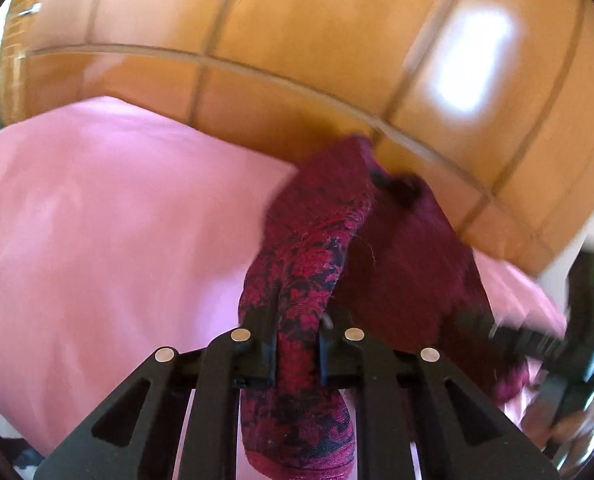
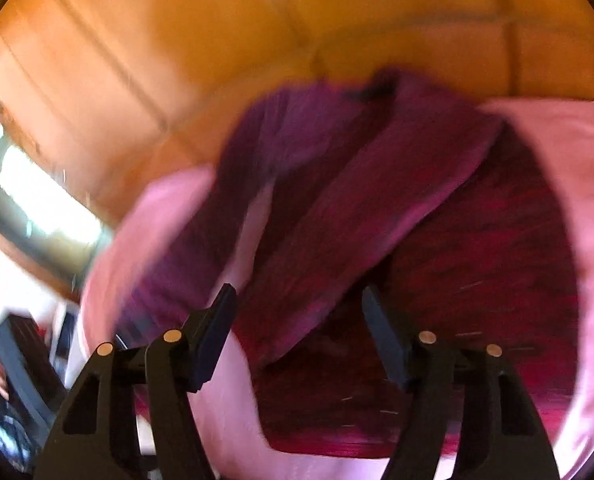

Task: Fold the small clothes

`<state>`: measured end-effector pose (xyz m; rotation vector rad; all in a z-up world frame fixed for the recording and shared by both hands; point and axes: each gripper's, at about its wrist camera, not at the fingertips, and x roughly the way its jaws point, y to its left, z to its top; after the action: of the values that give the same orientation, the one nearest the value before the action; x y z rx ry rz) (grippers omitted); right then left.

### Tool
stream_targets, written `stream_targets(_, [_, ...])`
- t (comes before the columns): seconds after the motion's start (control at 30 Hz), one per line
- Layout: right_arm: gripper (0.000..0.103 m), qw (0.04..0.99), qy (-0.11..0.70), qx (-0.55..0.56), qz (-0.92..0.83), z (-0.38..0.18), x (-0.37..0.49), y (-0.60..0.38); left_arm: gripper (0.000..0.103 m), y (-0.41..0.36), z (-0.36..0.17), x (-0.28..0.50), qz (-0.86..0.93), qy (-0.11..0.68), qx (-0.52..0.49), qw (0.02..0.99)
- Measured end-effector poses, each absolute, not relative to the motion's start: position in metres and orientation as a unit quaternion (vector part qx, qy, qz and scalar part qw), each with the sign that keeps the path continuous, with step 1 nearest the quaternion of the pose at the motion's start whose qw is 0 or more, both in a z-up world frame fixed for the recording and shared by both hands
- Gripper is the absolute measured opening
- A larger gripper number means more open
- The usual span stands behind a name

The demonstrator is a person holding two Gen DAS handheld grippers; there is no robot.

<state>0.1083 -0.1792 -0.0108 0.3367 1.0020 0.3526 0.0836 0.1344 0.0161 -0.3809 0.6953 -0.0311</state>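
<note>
A dark red patterned garment [image 1: 309, 248] lies on a pink sheet [image 1: 97, 220]. My left gripper [image 1: 297, 340] is shut on a bunched fold of it and holds it raised. The rest of the garment drapes to the right. In the right wrist view the same garment [image 2: 377, 208] appears blurred, partly folded over itself on the pink sheet [image 2: 569, 168]. My right gripper [image 2: 297, 304] is open just above the cloth, with nothing between its fingers. The right gripper [image 1: 533, 340] also shows blurred at the right edge of the left wrist view.
An orange-brown tiled floor [image 1: 337, 40] lies beyond the pink sheet. Dark objects [image 2: 13, 368] sit at the lower left of the right wrist view, too blurred to name.
</note>
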Motion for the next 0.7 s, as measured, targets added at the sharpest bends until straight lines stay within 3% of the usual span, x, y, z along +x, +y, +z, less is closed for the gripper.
stream_targets(0.2, [0.07, 0.83, 0.514, 0.167, 0.135, -0.049, 0.136, -0.159, 0.013, 0.212, 0.028, 0.126, 0.078, 0.319, -0.187, 0.926])
stream_targets(0.3, [0.037, 0.821, 0.514, 0.181, 0.169, -0.063, 0.151, -0.156, 0.015, 0.237, 0.026, 0.157, 0.132, 0.33, -0.16, 0.921])
stream_targets(0.37, [0.024, 0.831, 0.495, 0.174, 0.184, -0.056, 0.156, -0.159, 0.027, 0.246, 0.023, 0.169, 0.152, 0.34, -0.15, 0.916])
stream_targets(0.43, [0.016, 0.841, 0.464, 0.192, 0.202, -0.033, 0.146, -0.176, 0.073, 0.251, 0.025, 0.167, 0.179, 0.325, -0.16, 0.915])
stream_targets(0.53, [0.013, 0.861, 0.407, 0.223, 0.207, 0.009, 0.14, -0.216, 0.075, 0.244, 0.025, 0.154, 0.178, 0.299, -0.172, 0.921])
stream_targets(0.7, [0.013, 0.885, 0.302, 0.317, 0.159, 0.063, 0.139, -0.341, 0.074, 0.205, -0.004, 0.142, 0.063, 0.335, -0.232, 0.911])
